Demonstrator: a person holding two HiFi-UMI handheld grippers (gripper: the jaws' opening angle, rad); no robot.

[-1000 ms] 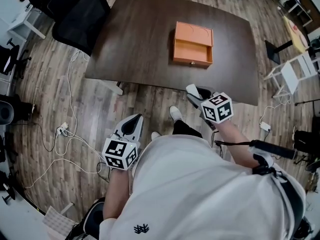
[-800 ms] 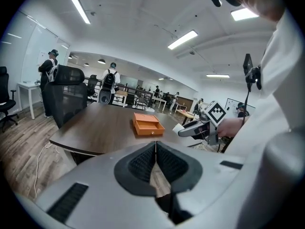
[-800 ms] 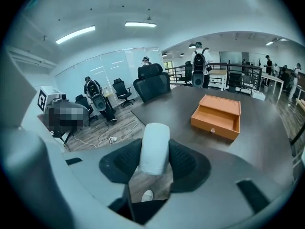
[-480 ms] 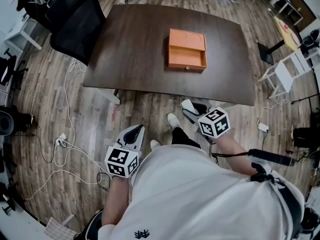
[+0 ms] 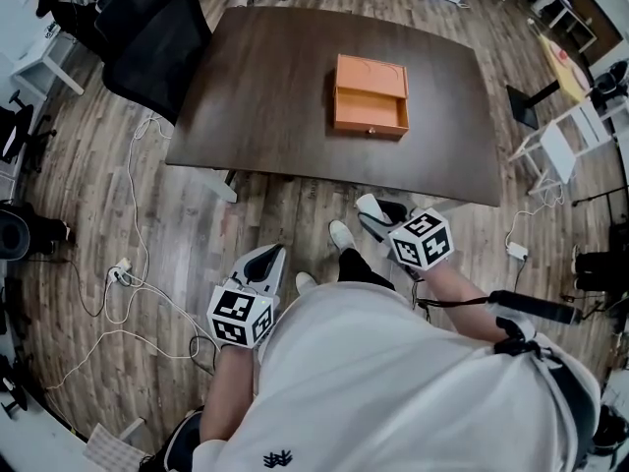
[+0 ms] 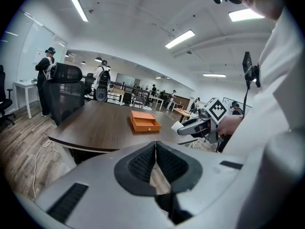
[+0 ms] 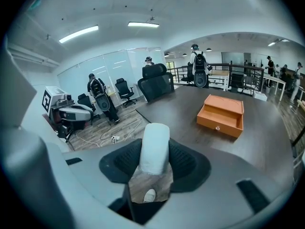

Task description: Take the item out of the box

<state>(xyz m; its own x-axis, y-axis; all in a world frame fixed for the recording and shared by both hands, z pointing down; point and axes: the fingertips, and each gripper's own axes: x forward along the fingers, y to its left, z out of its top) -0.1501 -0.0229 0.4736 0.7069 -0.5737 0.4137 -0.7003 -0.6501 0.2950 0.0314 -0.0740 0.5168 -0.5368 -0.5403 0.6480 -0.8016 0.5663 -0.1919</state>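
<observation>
An orange box (image 5: 371, 94) with its drawer pulled open stands on the dark wooden table (image 5: 265, 87); it also shows in the left gripper view (image 6: 145, 121) and the right gripper view (image 7: 221, 114). My right gripper (image 5: 378, 212) is off the table's near edge, over the floor, shut on a white cylindrical item (image 7: 155, 148) that sticks out between its pads. My left gripper (image 5: 262, 256) hangs lower left by my hip, jaws shut with nothing between them (image 6: 156, 163). Both grippers are well away from the box.
Black office chairs (image 5: 147, 28) stand off the table's far left corner. Cables (image 5: 138, 273) trail over the wooden floor at left. A white chair (image 5: 570, 141) stands to the right of the table. People with backpacks stand in the background (image 7: 198, 68).
The head view shifted a little and the table sits slightly farther off. The right gripper came a bit lower, nearer my body, still holding the white item. The left gripper barely moved.
</observation>
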